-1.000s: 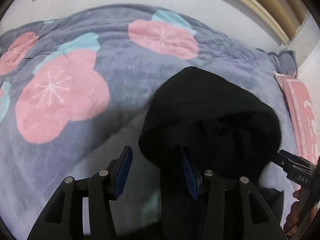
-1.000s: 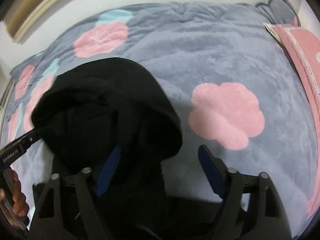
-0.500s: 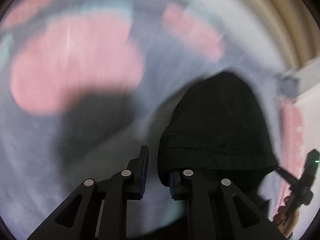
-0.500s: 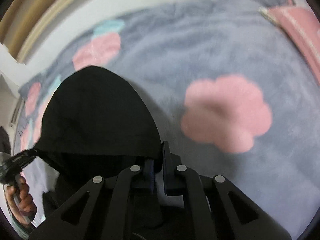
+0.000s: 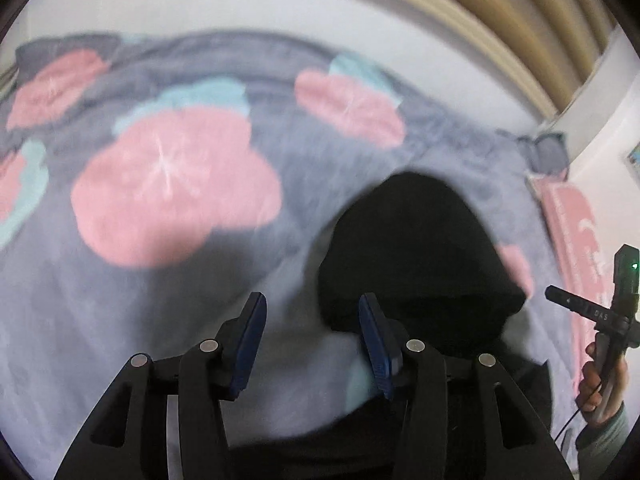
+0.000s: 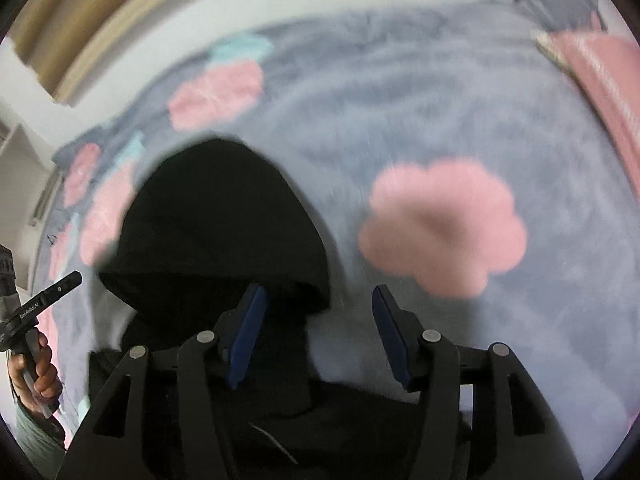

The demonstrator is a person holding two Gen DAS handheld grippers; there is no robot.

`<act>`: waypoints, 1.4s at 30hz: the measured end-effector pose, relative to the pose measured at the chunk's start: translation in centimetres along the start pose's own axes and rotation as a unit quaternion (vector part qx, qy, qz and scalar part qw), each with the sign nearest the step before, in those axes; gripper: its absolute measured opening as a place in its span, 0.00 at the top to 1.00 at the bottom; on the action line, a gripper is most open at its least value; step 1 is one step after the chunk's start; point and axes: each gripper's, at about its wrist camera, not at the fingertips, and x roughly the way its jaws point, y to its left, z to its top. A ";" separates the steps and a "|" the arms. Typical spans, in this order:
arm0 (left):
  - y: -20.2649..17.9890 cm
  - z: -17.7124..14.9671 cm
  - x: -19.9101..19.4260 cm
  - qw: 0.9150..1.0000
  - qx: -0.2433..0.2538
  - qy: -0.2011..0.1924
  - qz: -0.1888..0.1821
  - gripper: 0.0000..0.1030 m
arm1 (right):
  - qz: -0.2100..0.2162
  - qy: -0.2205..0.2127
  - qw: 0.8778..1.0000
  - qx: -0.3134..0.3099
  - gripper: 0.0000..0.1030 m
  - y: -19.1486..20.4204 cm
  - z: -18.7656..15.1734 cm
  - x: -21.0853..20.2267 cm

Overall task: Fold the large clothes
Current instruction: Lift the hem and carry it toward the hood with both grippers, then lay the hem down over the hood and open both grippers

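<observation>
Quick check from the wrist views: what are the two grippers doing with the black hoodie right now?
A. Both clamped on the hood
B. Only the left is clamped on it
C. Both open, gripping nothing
C: the left gripper and the right gripper have just reopened, with blue pads apart, and the black hoodie lies free on the flowered blanket.

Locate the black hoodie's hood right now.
The hood lies flat on the flowered grey blanket, just ahead of both open grippers: right of centre in the left wrist view, left of centre in the right.
</observation>
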 end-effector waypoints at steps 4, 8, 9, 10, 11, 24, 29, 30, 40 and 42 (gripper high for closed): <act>-2.5 2.2 1.3 0.999 0.012 0.001 -0.040 0.52 | 0.005 0.000 1.000 -0.025 0.42 3.3 2.6 1.8; -3.7 2.0 6.3 0.998 0.021 0.051 -0.032 0.52 | -0.004 0.043 0.998 -0.050 0.42 4.5 1.9 6.6; -3.7 1.5 7.9 0.997 0.019 0.067 -0.028 0.52 | -0.009 0.053 0.997 -0.052 0.42 4.3 1.6 7.9; -3.5 0.9 8.8 0.996 0.016 0.079 -0.022 0.52 | -0.019 0.066 0.996 -0.056 0.43 4.2 1.0 9.1; -3.2 0.5 9.8 0.996 0.012 0.091 -0.022 0.52 | -0.027 0.078 0.995 -0.061 0.43 4.1 0.3 10.3; -4.5 1.6 7.6 0.994 0.078 0.074 -0.012 0.51 | -0.003 0.087 0.993 -0.079 0.42 3.7 1.2 8.8; -5.0 4.9 6.5 0.993 0.085 0.061 -0.053 0.32 | 0.023 0.070 0.994 -0.085 0.36 3.9 4.3 7.2; -4.9 5.6 6.9 0.992 0.083 0.066 -0.063 0.32 | 0.026 0.067 0.994 -0.088 0.36 4.0 5.0 7.2; -4.2 8.5 14.3 0.979 0.066 0.142 -0.129 0.32 | 0.078 0.107 0.987 -0.088 0.34 3.2 8.9 11.9; -3.9 8.3 15.7 0.975 0.063 0.159 -0.144 0.32 | 0.091 0.127 0.984 -0.091 0.34 3.2 9.3 13.7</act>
